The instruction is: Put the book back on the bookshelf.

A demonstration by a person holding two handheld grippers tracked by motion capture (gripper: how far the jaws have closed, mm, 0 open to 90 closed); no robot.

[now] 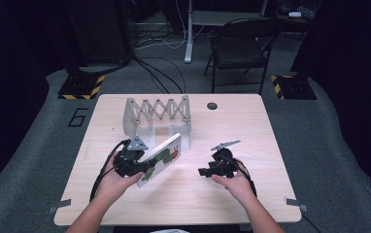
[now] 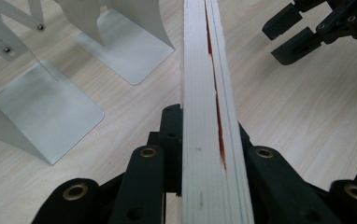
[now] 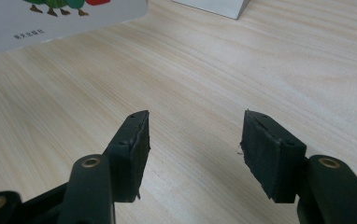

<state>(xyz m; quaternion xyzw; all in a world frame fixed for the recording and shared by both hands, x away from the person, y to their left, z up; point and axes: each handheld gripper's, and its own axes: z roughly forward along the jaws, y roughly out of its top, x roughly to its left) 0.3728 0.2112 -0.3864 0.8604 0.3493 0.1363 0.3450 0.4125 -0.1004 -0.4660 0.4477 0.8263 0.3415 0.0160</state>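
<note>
Picture book [image 1: 161, 159] clamped edge-on between the jaws of the left gripper [image 1: 134, 164], page block [image 2: 209, 116] running straight ahead of them, tilted, far end up. Pick-up done; slotting into the accordion book rack [image 1: 158, 116] not yet done, judging by its bare slots. Rack's white base plates [image 2: 46, 116] ahead and left of those jaws, near the book's far end. Right gripper [image 1: 211, 170] parted and holding nothing, jaws above bare bench [image 3: 190, 84], book cover [image 3: 50, 18] ahead-left, well apart. Open room right of the book; bench edges far from both grippers. Tight spot likely at the rack's dividers.
</note>
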